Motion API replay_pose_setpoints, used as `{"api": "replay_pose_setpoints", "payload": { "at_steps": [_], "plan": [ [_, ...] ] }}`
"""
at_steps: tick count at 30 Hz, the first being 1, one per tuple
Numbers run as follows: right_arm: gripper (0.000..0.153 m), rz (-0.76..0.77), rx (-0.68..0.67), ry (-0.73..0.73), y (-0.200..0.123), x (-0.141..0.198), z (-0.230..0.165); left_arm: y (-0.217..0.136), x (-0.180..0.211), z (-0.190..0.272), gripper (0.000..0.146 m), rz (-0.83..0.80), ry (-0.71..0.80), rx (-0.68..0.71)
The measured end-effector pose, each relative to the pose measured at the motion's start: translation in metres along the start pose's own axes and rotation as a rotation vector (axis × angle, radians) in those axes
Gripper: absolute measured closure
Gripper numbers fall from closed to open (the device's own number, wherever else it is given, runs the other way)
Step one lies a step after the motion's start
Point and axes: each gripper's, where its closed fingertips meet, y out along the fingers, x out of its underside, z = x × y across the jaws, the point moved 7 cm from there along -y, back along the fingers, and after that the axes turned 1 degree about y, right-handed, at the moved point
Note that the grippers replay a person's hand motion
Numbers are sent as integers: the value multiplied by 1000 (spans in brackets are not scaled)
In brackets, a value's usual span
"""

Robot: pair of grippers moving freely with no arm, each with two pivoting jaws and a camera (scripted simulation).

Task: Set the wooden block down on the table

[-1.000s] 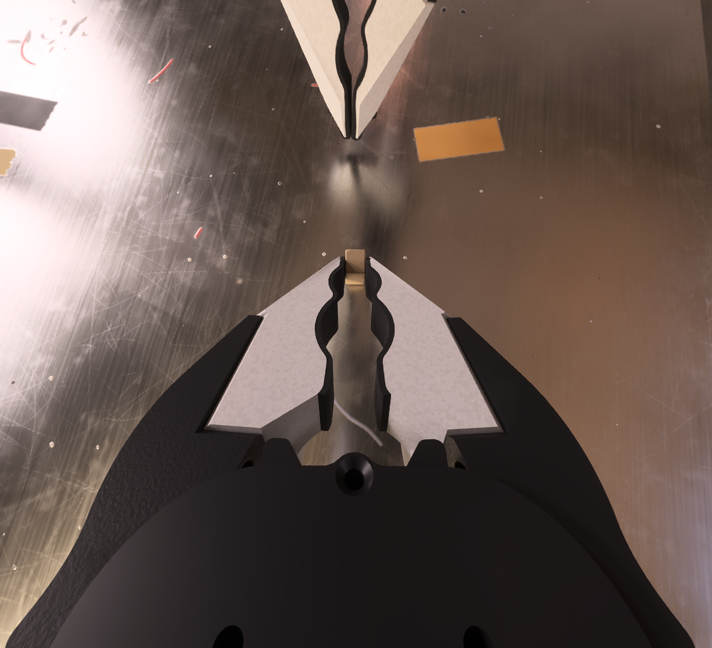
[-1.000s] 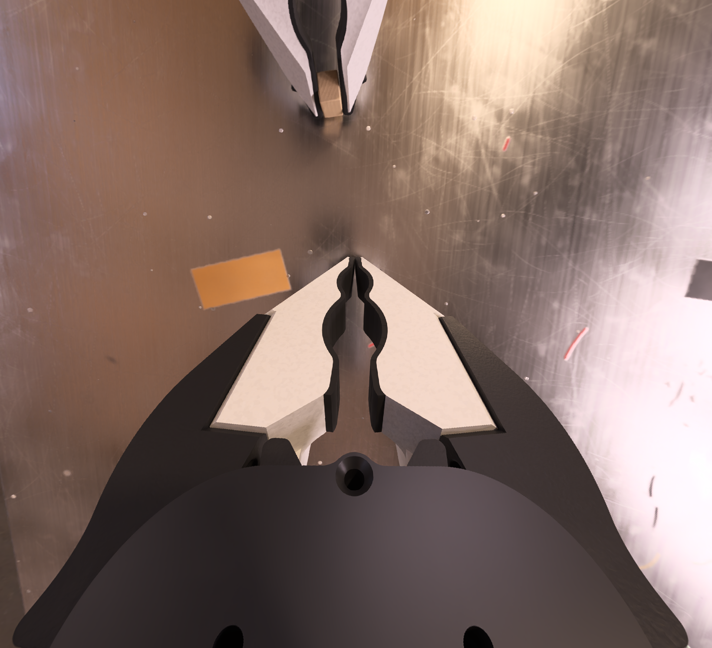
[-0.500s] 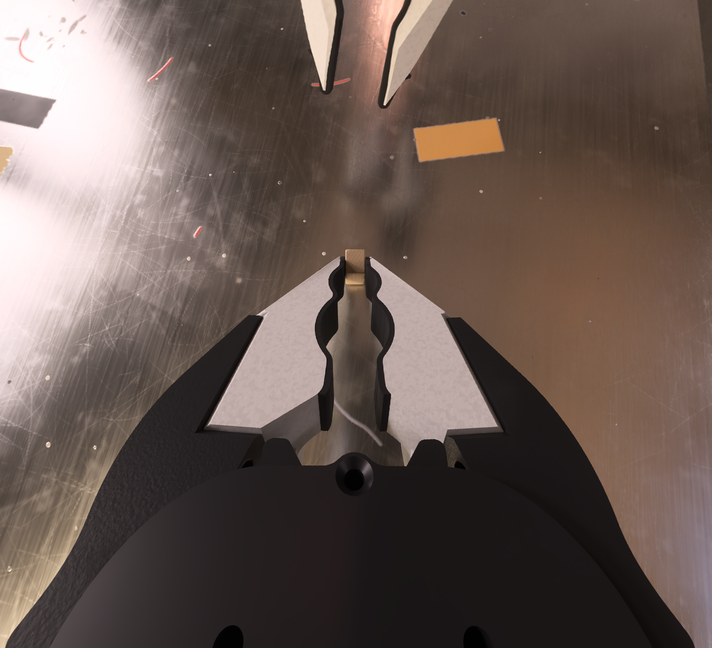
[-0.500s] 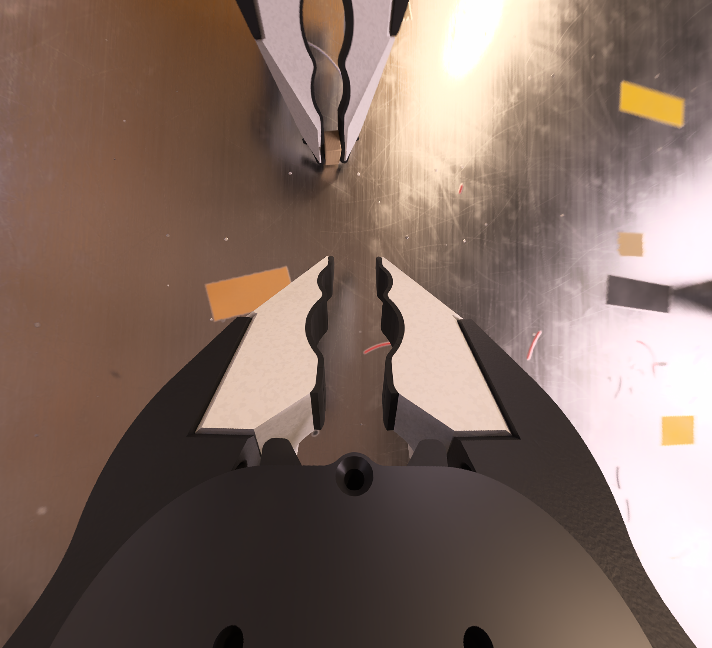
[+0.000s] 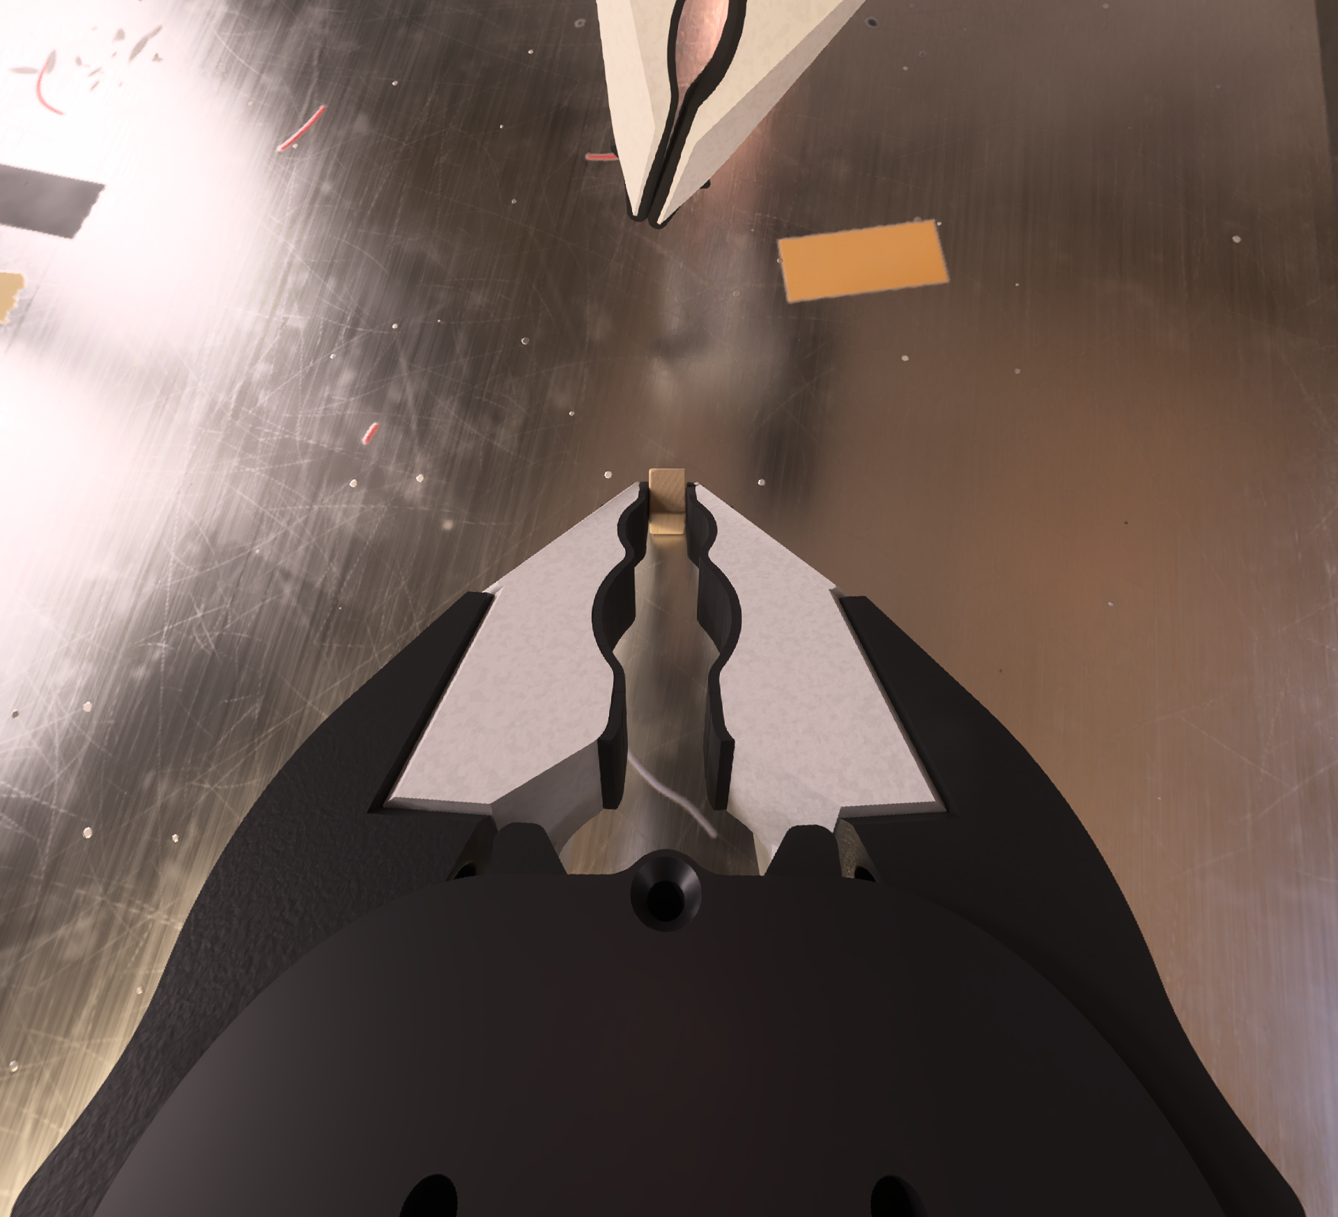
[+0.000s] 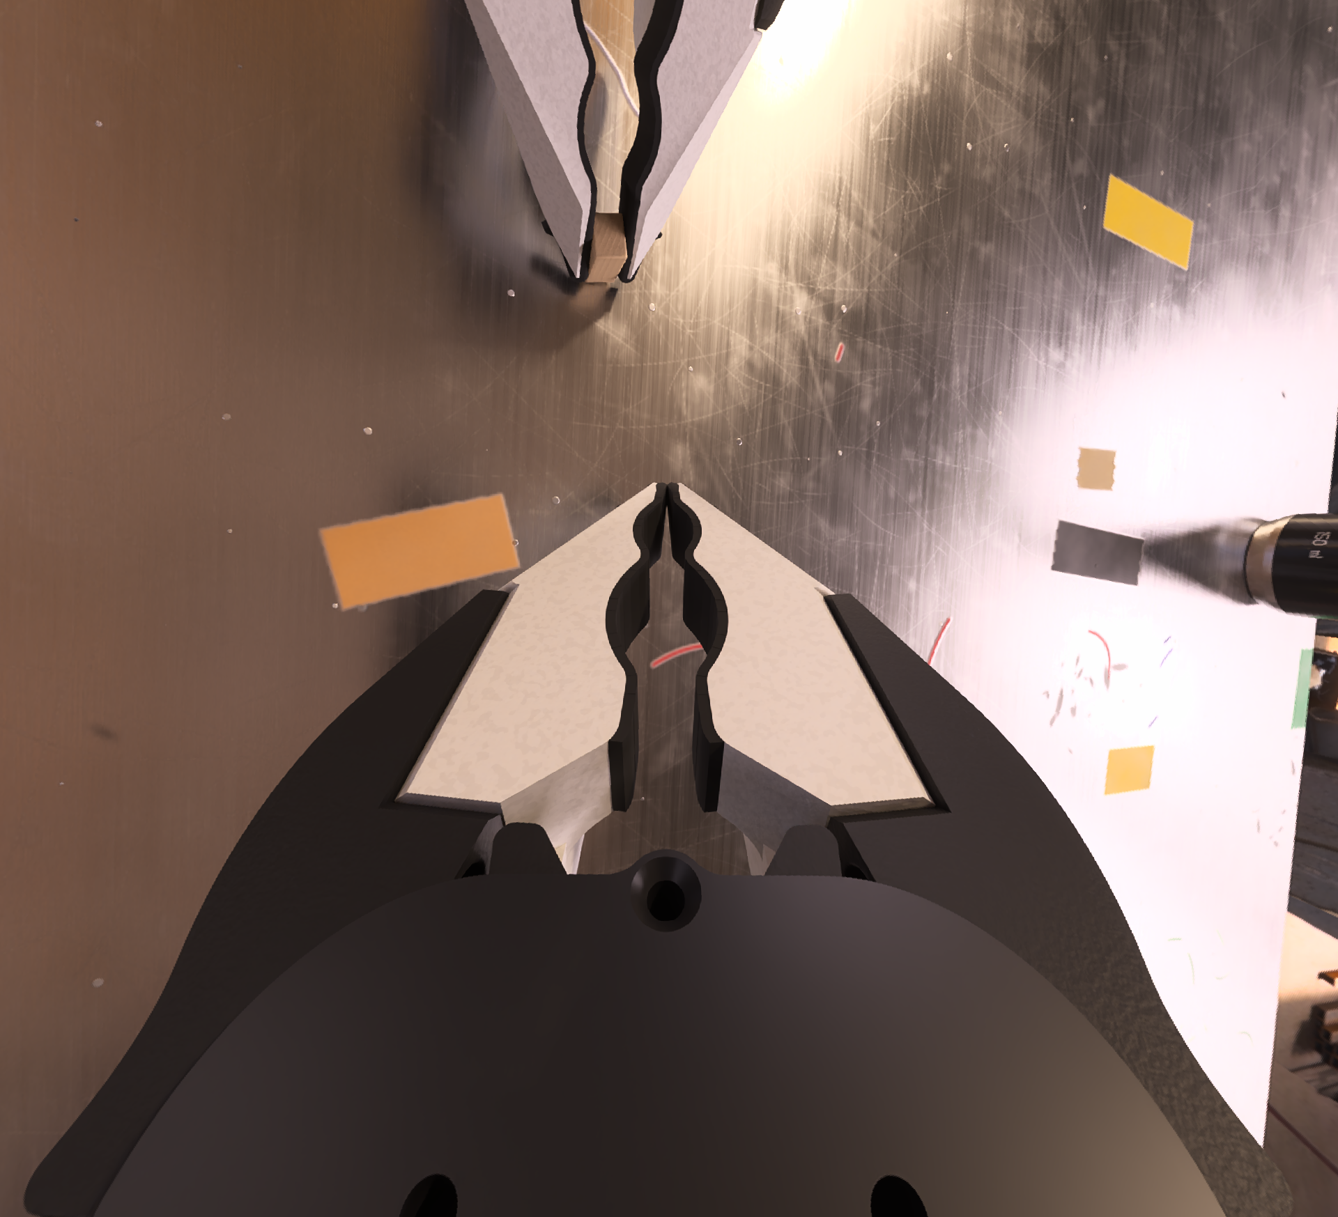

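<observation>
Open scratched steel worktop (image 5: 1086,603) lies all around, its flat orange tape patch (image 5: 861,259) no obstacle, and only the cream-fingered right claw (image 5: 651,216) stands ahead of the grey-fingered left claw (image 5: 667,495).

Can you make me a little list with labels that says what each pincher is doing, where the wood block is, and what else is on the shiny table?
left gripper: jaws shut on the wooden block
wooden block: pinched at the jaw tips, low over the table; contact unclear
right gripper: jaws shut, holding nothing
grippers: tips facing each other, apart
table: scratched shiny metal
other things: orange tape patch, yellow patch, black patch, red wire scraps
</observation>
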Motion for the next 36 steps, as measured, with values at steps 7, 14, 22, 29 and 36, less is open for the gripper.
{"api": "replay_pose_setpoints", "payload": {
  "at_steps": [7,14,22,29,36],
  "plan": [
    [153,-54,-23,9,1,-3,1,0,0,0,137,-2,4,-3],
    [153,-76,-39,28,2,-4,2,0,0,0,137,-1,1,0],
    [141,185,-26,304,-2,11,2,0,0,1,137,-1,17,-11],
    [128,257,-22,392,-4,20,-2,0,0,0,137,13,48,-10],
    [129,286,-7,381,-10,26,17,-18,-2,-15,132,96,3,-45]
  ]
}}
